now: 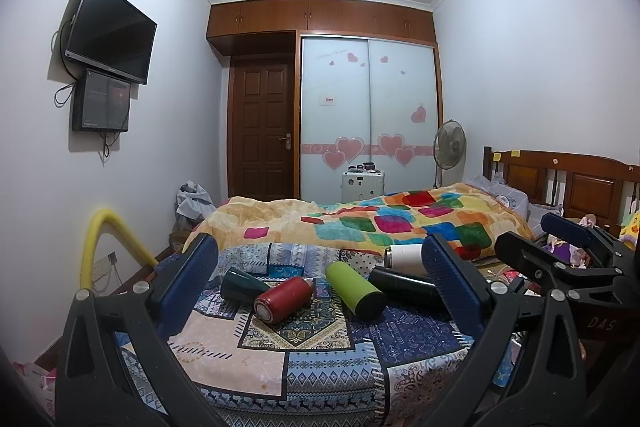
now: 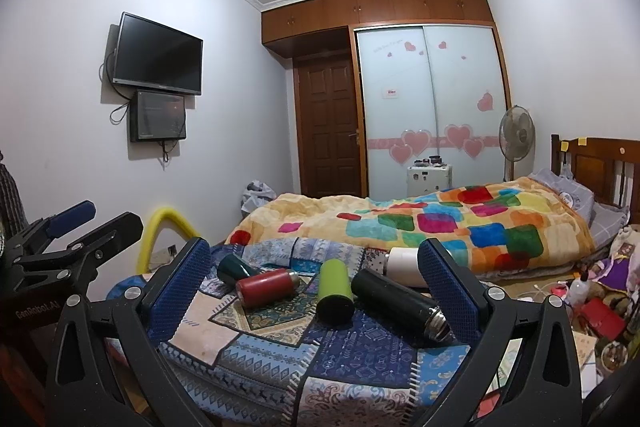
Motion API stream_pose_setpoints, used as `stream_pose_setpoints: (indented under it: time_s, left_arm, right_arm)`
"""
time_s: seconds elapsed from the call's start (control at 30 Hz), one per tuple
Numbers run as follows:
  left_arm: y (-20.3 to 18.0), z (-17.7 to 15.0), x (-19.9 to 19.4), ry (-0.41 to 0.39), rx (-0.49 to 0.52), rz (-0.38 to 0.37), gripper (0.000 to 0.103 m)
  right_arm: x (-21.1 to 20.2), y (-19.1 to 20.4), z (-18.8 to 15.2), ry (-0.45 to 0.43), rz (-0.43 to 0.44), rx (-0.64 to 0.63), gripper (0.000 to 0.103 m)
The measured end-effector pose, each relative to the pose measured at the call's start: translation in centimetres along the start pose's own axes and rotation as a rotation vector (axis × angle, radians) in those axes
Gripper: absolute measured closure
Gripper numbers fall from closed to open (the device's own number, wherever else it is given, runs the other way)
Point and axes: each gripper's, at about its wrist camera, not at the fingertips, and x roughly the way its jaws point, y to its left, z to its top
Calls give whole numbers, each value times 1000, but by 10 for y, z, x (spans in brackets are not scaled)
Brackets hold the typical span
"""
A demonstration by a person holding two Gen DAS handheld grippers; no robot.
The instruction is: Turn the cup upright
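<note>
I am looking along both pairs of tongs at a bed covered with a patchwork quilt [image 1: 312, 355]. The left tongs [image 1: 320, 283] are standing wide open and holding nothing, and the right tongs [image 2: 320, 281] are also wide open and empty; both are hovering above the near edge of the quilt, apart from every cup.

Five cups are lying on their sides on the quilt, in a loose row. In the left wrist view the dark green cup [image 1: 240, 282] is at 9 o'clock of the group, and the red cup [image 1: 283, 299] is lying just beside it, its base turned toward me. The lime green cup [image 1: 354, 287] is in the middle, near the red one, with its dark end toward me. The black cup [image 1: 404, 285] is at 3 o'clock of it, partly hidden behind my right-hand finger pad. The white cup [image 1: 406, 258] is lying behind it, at about 1 o'clock, close to the colourful blanket [image 1: 380, 223].

In the right wrist view the black cup [image 2: 394, 301] is showing its metal threaded neck toward 4 o'clock, and the left tongs are appearing at 9 o'clock.
</note>
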Motion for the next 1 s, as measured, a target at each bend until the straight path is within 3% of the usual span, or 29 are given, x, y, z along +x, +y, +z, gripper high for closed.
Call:
stream_pose_setpoints:
  time_s: [1.0]
  left_arm:
    - [3,-1,0,-3,2,-2,0]
  right_arm:
    - [-1,3,1,10,5,2,0]
